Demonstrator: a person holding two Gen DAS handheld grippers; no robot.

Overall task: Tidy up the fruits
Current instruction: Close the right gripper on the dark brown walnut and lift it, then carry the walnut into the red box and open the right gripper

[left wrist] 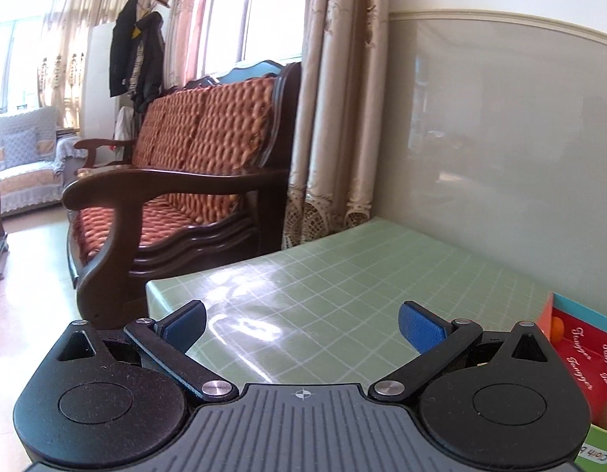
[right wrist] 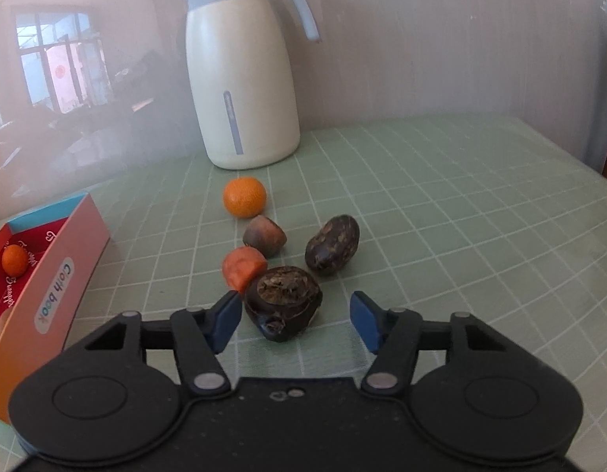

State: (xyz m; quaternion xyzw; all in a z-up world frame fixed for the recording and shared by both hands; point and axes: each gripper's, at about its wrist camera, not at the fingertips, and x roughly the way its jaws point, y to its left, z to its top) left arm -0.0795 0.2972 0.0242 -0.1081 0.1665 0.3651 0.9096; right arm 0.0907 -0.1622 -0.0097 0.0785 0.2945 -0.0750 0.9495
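In the right wrist view several fruits lie on the green grid tablecloth (right wrist: 441, 212): a tangerine (right wrist: 244, 196), a brown fruit (right wrist: 264, 236), an orange fruit (right wrist: 243, 271), a dark mottled fruit (right wrist: 332, 247) and a dark round fruit with a dry cap (right wrist: 282, 299). My right gripper (right wrist: 295, 306) is open around that capped fruit; its left pad (right wrist: 226, 314) sits close beside the fruit and the right pad (right wrist: 364, 318) stands clear of it. A pink and red box (right wrist: 59, 259) at the left holds a small orange (right wrist: 14, 260). My left gripper (left wrist: 302, 314) is open over the tablecloth, holding nothing.
A cream thermos jug (right wrist: 244, 78) stands behind the fruits against the wall. In the left wrist view the box (left wrist: 579, 338) is at the right edge, and a wooden sofa with orange cushions (left wrist: 193, 165) and curtains (left wrist: 335, 118) lie beyond the table's far edge.
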